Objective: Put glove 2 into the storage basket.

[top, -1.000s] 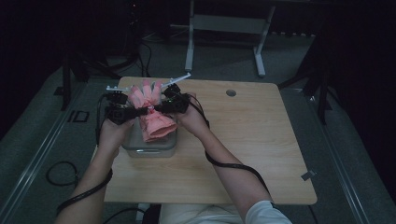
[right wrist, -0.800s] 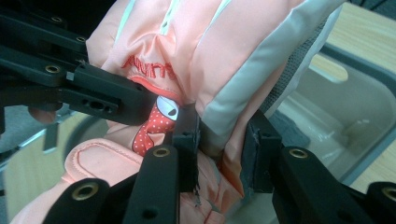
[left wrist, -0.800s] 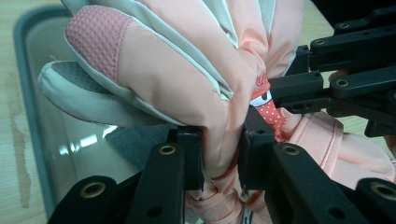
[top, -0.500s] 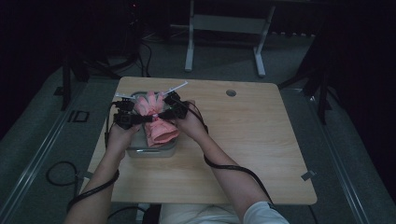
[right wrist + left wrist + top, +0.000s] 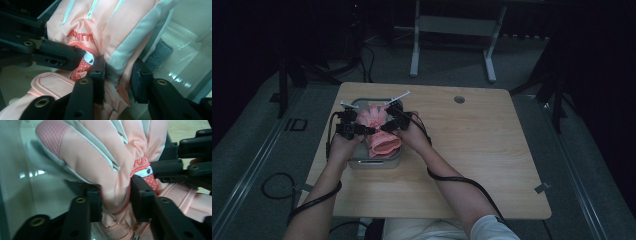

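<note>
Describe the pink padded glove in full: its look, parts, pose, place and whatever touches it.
The pink padded glove is quilted salmon fabric with pale grey side panels, a mesh patch near one fingertip, red embroidered lettering and a red dotted patch at the wrist, plus a stitched cuff. It lies bunched over the clear plastic bin at the table's left, fingers pointing away from the person. The left gripper and the right gripper each have a fold of it between their pads; the left jaws have just been opening.
</note>
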